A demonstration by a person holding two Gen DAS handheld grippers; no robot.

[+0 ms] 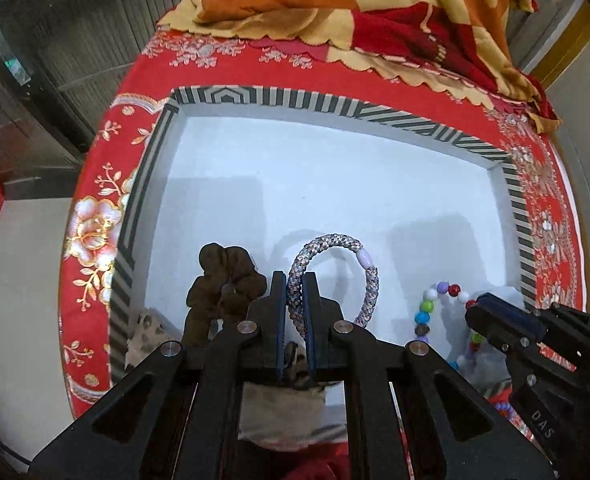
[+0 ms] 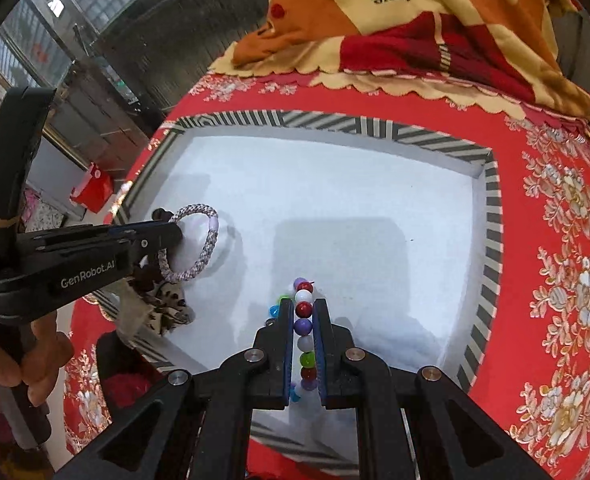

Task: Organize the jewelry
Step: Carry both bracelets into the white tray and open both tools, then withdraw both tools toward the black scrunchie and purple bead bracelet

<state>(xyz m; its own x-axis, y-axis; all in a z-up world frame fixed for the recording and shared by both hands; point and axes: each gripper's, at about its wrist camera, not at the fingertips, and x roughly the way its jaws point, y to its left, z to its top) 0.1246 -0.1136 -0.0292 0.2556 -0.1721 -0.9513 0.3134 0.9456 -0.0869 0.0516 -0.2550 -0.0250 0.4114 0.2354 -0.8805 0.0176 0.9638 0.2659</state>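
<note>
We held the left gripper over the near left part of a white-lined box with a grey-and-white striped rim, which sat on a red floral bedcover. Its jaws were pressed together on a braided hair tie of mottled grey and pink, which carried one pale lilac bead; the loop stood upright out of the jaws, above the box floor. From the right wrist view the same hair tie hung in a ring beside the left gripper. A dark brown scrunchie lay just left of the left gripper, at the box's near left wall, next to a spotted piece of cloth. The right gripper was closed on a bracelet of round beads in white, red, purple and green, with the strand running lengthwise between its jaws, low over the near middle of the box. An orange and red blanket lay bunched beyond the box.
</note>
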